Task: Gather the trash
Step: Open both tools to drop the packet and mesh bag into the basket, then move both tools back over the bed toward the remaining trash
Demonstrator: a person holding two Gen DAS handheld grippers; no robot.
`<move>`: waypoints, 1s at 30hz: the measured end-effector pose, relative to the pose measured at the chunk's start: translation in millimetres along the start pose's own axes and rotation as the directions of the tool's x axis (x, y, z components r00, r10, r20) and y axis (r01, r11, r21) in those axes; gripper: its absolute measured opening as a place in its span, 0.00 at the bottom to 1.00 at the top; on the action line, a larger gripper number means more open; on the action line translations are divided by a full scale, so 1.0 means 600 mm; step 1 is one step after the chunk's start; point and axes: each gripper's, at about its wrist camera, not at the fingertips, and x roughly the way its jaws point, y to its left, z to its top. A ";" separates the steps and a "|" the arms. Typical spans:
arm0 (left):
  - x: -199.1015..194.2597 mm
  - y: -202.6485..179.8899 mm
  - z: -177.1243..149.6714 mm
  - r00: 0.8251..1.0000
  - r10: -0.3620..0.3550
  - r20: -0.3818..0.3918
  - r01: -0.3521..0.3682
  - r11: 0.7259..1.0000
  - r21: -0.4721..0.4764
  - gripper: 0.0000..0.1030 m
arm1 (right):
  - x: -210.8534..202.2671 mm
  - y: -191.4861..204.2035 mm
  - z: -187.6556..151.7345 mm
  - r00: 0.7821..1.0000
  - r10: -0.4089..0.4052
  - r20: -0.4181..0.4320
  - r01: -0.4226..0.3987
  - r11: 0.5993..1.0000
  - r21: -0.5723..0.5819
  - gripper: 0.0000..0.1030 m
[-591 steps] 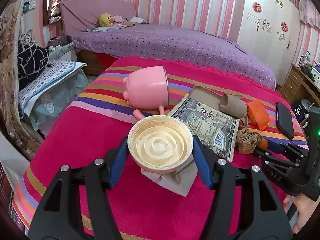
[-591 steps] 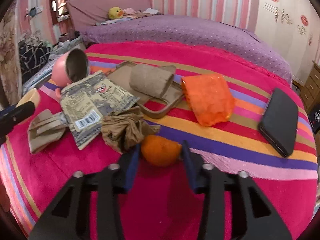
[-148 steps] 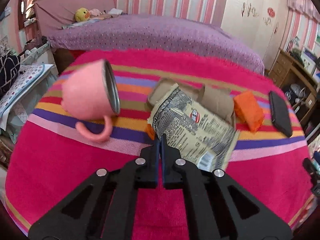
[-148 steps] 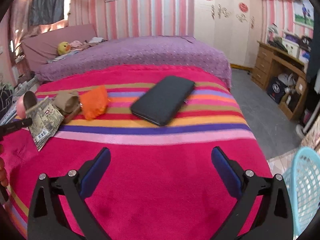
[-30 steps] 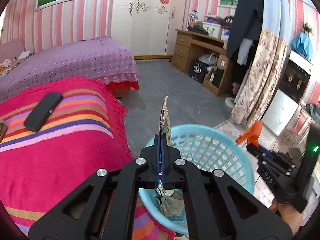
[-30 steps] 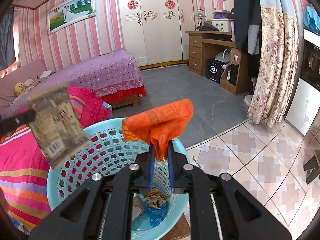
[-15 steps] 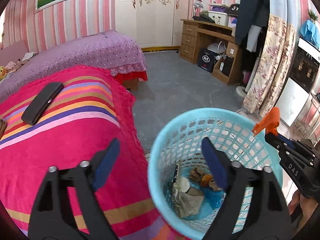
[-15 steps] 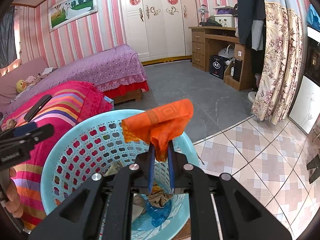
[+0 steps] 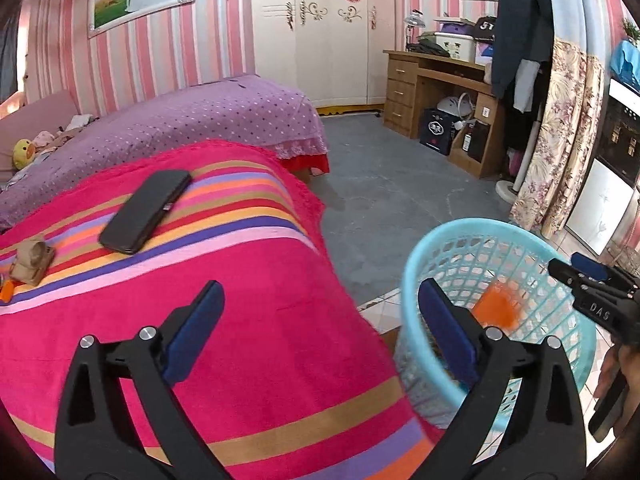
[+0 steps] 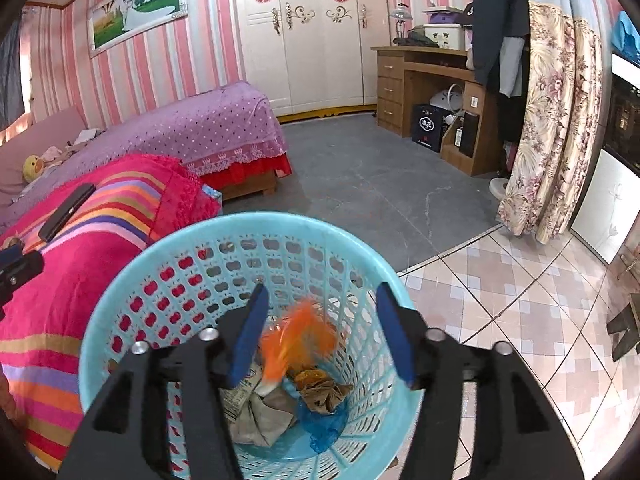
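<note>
Bedroom; orange wrapper (image 10: 298,330) blurred inside basket (image 10: 132,280); both jaws opening, empty.

Your left wrist view looks forward and down along its jaws, close over the striped blanket (image 9: 256,344), with the blue basket (image 9: 472,232) at lower right. Your right wrist view looks steeply down into that same basket (image 10: 168,264) from just above its rim. Both views share the basket, the blanket's edge, the black phone (image 9: 146,210) and the wardrobe (image 10: 312,40) wall beyond.
</note>
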 end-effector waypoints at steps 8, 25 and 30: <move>-0.055 0.096 0.003 0.998 0.054 0.036 -0.052 0.998 -0.044 0.93 | -0.035 0.071 0.025 0.997 -0.037 0.072 0.038 0.999 -0.003 0.90; -0.142 0.388 0.000 0.961 0.270 0.065 -0.257 0.953 -0.163 0.94 | -0.053 0.351 0.048 0.991 0.086 0.103 -0.068 0.983 -0.168 0.94; -0.132 0.475 -0.027 0.951 0.309 0.019 -0.298 0.930 -0.216 0.95 | -0.054 0.448 0.038 0.984 0.150 0.101 -0.126 0.970 -0.207 0.94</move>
